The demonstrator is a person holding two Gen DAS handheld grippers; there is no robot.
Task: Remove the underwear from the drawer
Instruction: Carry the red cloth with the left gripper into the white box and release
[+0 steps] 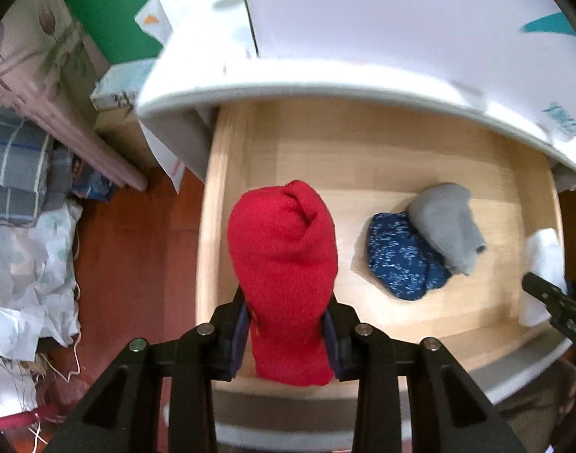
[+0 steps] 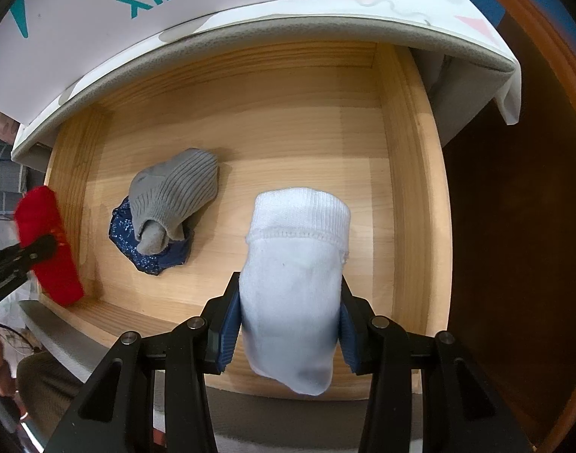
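Note:
My left gripper (image 1: 286, 330) is shut on a red rolled bundle (image 1: 284, 260), held above the left part of the open wooden drawer (image 1: 363, 143). My right gripper (image 2: 289, 322) is shut on a white rolled bundle (image 2: 295, 264), held above the drawer's (image 2: 288, 113) right part. On the drawer floor a grey ribbed bundle (image 2: 174, 192) lies on a dark blue patterned piece (image 2: 152, 253); both also show in the left wrist view, grey (image 1: 448, 222) over blue (image 1: 401, 256). The left gripper and red bundle (image 2: 46, 241) show at the left edge of the right wrist view.
A white shoe box (image 2: 118, 19) sits on the cabinet top above the drawer. Folded cloths and a patterned sheet (image 1: 23, 226) lie on the floor to the left. A brown wooden panel (image 2: 521, 226) stands right of the drawer.

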